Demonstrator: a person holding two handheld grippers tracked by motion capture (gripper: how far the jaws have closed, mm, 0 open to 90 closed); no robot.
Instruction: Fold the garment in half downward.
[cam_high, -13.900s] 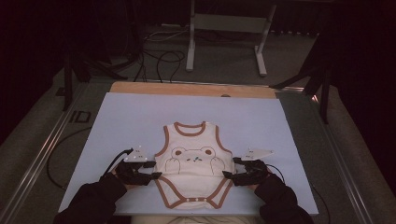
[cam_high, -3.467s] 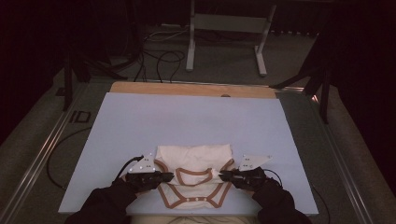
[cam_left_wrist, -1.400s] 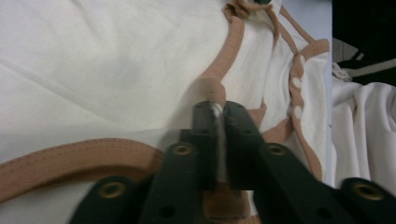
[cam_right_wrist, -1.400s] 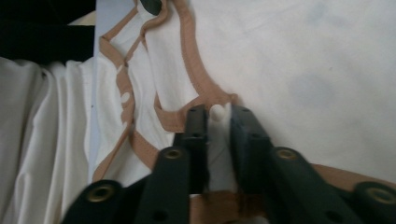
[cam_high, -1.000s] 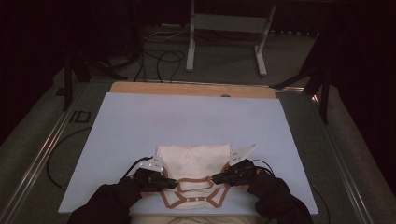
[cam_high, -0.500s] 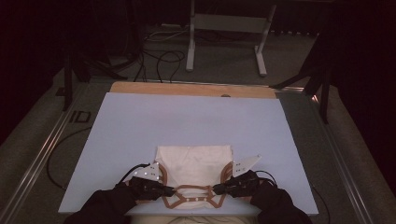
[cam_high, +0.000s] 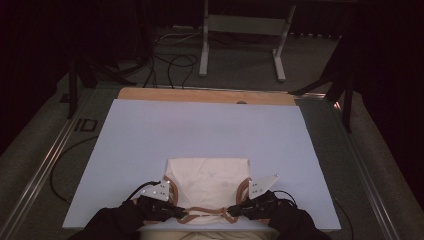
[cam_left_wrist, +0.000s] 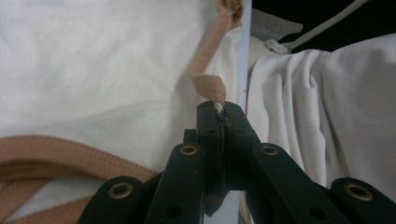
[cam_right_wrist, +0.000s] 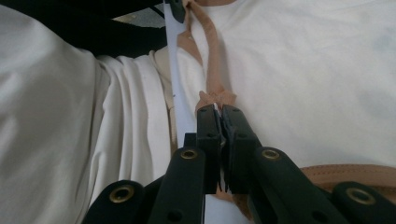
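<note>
A cream baby bodysuit (cam_high: 207, 177) with brown trim lies folded on the pale blue mat (cam_high: 200, 125), near its front edge. My left gripper (cam_high: 176, 214) is at the garment's near left corner, shut on the brown trim (cam_left_wrist: 208, 70), which sticks out just past its tips (cam_left_wrist: 218, 108). At the near right corner my right gripper (cam_high: 236, 210) is likewise shut on the trim (cam_right_wrist: 212, 56), bunched at its tips (cam_right_wrist: 218, 112). Between the two grippers the trimmed edge runs along the mat's front edge.
A wooden board (cam_high: 205, 95) borders the mat's far side. Beyond it stand a metal frame (cam_high: 242, 25) and cables (cam_high: 170, 60) on the floor. The person's white garment (cam_left_wrist: 327, 102) hangs just past the mat's front edge. Dark sleeves enter from the bottom.
Both grippers have drawn back toward the mat's front edge, the right one more, dragging the trimmed edge of the bodysuit with them.
</note>
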